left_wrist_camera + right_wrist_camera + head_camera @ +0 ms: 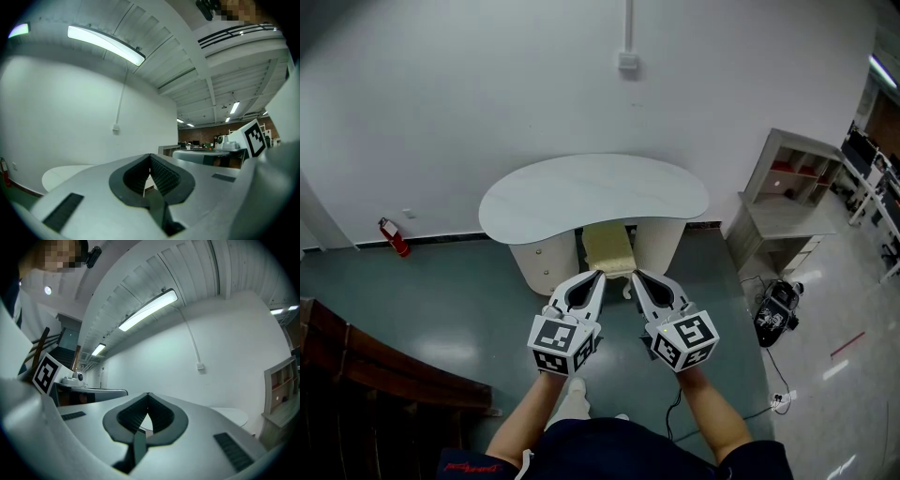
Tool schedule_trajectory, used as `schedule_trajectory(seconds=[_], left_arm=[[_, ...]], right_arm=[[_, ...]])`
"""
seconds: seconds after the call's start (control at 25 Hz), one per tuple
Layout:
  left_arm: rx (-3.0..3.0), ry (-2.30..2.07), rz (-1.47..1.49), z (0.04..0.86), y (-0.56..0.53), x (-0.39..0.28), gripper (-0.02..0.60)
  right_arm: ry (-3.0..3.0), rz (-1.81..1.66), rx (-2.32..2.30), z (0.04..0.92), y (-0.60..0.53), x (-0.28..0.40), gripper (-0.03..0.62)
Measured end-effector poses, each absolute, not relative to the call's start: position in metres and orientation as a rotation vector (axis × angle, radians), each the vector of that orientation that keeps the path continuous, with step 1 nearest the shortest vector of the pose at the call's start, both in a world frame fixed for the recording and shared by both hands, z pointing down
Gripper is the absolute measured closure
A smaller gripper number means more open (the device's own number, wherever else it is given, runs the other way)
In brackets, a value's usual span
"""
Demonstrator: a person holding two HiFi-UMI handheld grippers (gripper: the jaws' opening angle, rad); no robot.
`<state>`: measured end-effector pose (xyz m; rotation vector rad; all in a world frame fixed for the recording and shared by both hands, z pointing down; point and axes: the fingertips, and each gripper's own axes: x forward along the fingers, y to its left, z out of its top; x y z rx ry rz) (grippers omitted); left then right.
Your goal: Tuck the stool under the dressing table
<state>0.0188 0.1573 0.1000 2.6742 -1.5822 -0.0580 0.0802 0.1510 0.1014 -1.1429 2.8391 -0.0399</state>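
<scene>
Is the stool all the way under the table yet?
Nearly. Done: the stool sits in the gap under the dressing table, its far end hidden beneath the top. In hand: the left gripper and right gripper are both shut and empty, tips at the stool's near edge; I cannot tell whether they touch it. Left: the near part of the seat shows, so probably one more small push.

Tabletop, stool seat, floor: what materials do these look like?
Tabletop: white with faint grey veining and a smooth, low sheen; marble or a marble-look laminate, can't tell which. Stool seat: pale yellow, soft-looking, matte; probably upholstered fabric. Floor: teal, seamless, glossy with light reflections; likely a painted or epoxy coating.
</scene>
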Motion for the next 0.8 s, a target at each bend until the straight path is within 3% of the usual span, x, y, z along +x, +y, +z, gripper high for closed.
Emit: schedule_trajectory(seconds=[0.8], left_arm=[[2.663, -1.595, -0.102, 0.096, 0.162, 0.022, 0.566]], right_arm=[[2.831, -0.023, -1.133, 0.098, 0.162, 0.088, 0.586]])
